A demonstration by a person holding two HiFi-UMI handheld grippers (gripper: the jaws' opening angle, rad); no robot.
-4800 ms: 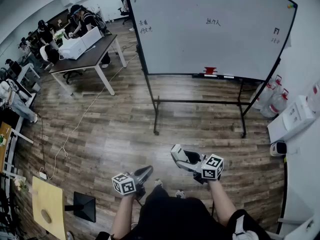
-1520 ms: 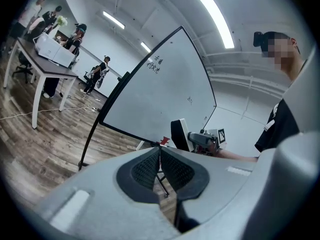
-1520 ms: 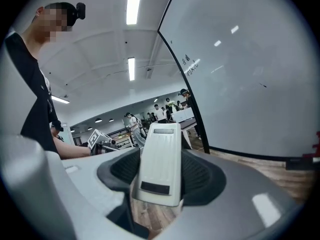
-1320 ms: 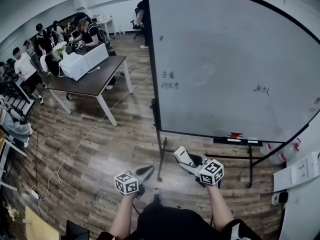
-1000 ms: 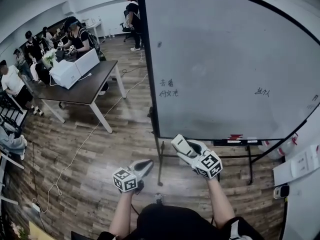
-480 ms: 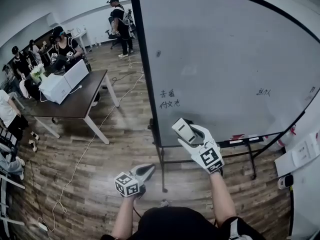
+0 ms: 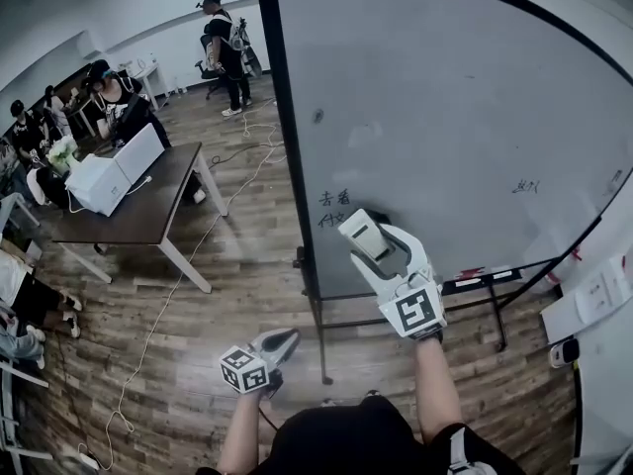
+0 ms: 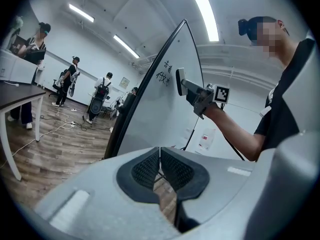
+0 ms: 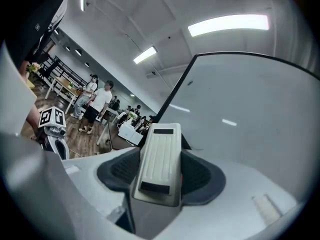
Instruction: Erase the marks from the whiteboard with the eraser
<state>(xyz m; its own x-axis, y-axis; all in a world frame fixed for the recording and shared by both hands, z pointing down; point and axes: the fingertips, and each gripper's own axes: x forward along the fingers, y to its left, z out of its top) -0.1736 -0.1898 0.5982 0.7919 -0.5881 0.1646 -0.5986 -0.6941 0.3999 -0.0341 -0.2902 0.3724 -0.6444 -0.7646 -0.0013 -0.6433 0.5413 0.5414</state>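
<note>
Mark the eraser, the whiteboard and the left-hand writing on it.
eraser [image 9: 159,161], right gripper view, ribbed back.
whiteboard [image 7: 445,107], head view, bare white surface.
left-hand writing [image 7: 334,198], head view, upper line.

Bright ceiling strip lights [image 9: 227,24], heavy fisheye distortion w/ dark vignetted corners

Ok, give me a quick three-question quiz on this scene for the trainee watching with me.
1. True or false: the left claw is shut with nothing in it.
2. What does the right claw hold? A) marker B) eraser C) cloth
3. Fill in: in the head view, the writing nearest the eraser is by the whiteboard's ___ edge.
Key: 1 true; 2 B; 3 left.
</note>
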